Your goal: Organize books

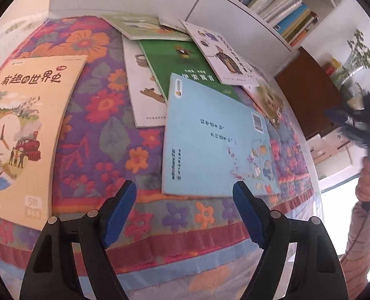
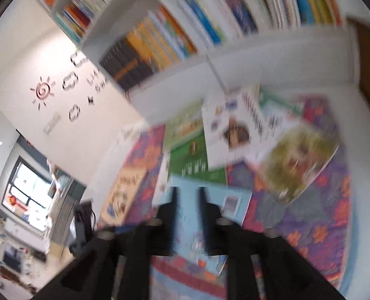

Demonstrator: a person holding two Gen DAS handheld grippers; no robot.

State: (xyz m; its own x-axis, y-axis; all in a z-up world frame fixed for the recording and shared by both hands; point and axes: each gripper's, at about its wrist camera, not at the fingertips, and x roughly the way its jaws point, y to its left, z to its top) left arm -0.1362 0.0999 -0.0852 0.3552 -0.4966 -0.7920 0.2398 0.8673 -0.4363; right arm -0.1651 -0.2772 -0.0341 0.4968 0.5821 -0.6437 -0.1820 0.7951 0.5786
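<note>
Surface: a quilted floral cloth in purple, orange and red covers the tabletop, with a striped border along its near edge.
Room: a white bookshelf packed with books runs behind; a brown cabinet and a leafy plant stand off to the right. From the right wrist view, a wall with a sun sticker and a window lie to the left.
Yellow book: far left, face up, a train and ship on its cover, well apart from the others.
White book: partly under the green book.
Blue book: near the front edge, back cover up with a barcode, overlapping the green one.
White picture book: on top of the pile towards the shelf.
Left hand-held gripper: jaws wide, nothing between them, hovering just before the blue book.
Right hand-held gripper: blurred, jaws narrowly parted and empty, above the blue book; a hand grips its handle.
</note>
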